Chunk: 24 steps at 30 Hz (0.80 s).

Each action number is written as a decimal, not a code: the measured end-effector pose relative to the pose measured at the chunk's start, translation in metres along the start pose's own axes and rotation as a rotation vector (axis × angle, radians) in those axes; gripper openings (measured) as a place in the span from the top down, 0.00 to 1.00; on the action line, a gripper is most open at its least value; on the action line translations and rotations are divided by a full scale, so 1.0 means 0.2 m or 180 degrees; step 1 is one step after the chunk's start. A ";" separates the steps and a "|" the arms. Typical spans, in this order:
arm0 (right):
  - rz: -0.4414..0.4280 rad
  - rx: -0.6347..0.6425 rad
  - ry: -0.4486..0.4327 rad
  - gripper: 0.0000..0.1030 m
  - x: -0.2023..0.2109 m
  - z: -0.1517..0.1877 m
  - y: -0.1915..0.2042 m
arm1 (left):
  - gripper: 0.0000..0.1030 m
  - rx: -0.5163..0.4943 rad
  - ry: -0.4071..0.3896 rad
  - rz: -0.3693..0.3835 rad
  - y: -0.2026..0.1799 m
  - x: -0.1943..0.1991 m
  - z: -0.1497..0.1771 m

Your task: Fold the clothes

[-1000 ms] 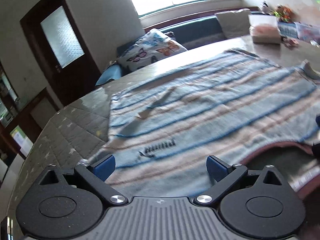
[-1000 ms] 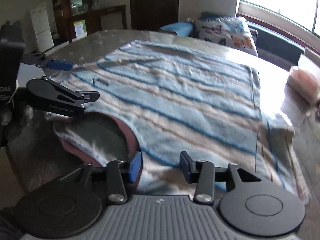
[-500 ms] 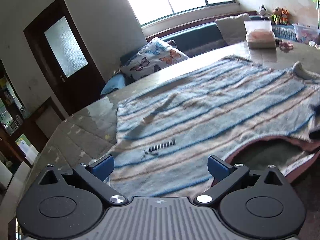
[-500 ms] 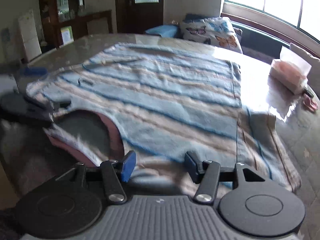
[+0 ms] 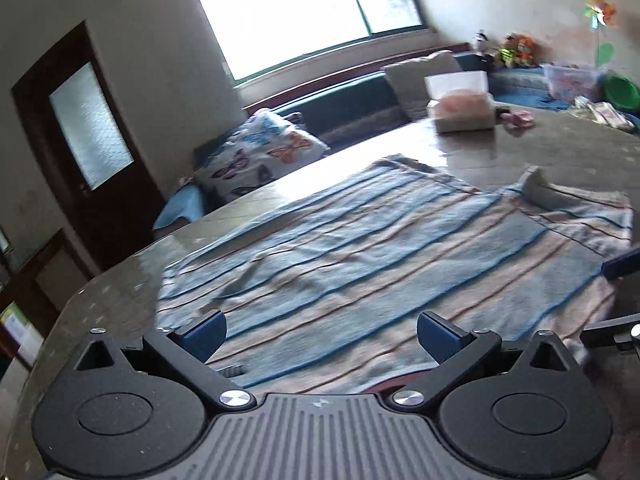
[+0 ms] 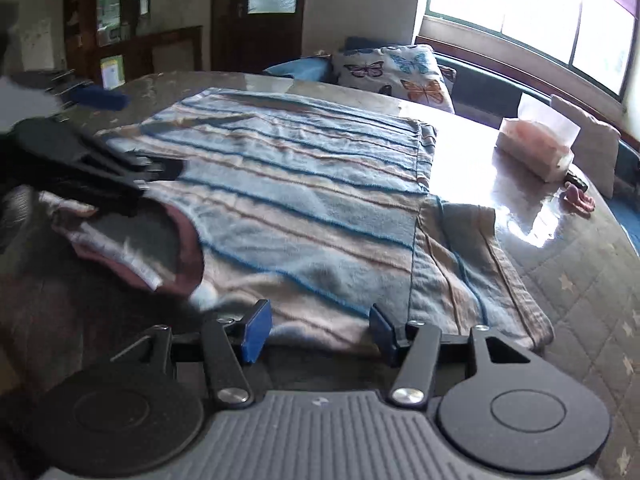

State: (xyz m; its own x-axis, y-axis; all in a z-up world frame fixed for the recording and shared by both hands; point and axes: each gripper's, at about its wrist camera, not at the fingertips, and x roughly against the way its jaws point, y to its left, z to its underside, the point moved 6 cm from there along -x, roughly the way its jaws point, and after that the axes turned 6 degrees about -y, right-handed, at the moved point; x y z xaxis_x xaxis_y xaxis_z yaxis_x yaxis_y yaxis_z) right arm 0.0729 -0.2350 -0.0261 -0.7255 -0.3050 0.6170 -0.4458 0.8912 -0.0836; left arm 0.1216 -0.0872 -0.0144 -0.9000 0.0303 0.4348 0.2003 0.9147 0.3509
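**Both grippers low at the shirt's collar end**

Spread flat on the grey quilted table cover (image 6: 580,276): a fuzzy short-sleeved shirt in pale blue, beige and dark blue stripes (image 6: 304,200), dusty-pink neckline toward both cameras, one sleeve lying out to the right in the right wrist view.

Left gripper (image 5: 322,334): held low over the near edge of the shirt, pointing along the fabric toward the window; blue-padded fingers (image 5: 204,334) spread wide, nothing between them. Seen from the right wrist as a blurred black shape at the left shoulder, beside the neckline; contact with the cloth not clear through the blur.

Right gripper (image 6: 318,330): also low, at the shirt's near edge by the right shoulder seam; blue pads parted, striped fabric showing between them, none pinched.

Farther back on the table: a whitish tissue box with pink tissues (image 6: 536,152). Beyond the table edge: a white cushion printed with butterflies (image 5: 260,156).
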 end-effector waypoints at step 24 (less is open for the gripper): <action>0.0762 -0.0931 -0.0257 0.46 0.07 0.07 -0.53 | 0.00 -0.0262 0.0054 0.0163 -0.22 0.00 0.04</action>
State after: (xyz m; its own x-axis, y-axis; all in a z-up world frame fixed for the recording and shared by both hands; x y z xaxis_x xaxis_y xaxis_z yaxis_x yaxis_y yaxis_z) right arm 0.1027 -0.3394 -0.0185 -0.8351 -0.0918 0.5424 -0.0988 0.9950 0.0162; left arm 0.1090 -0.1240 -0.0371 -0.8813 0.0687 0.4675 0.2776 0.8759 0.3946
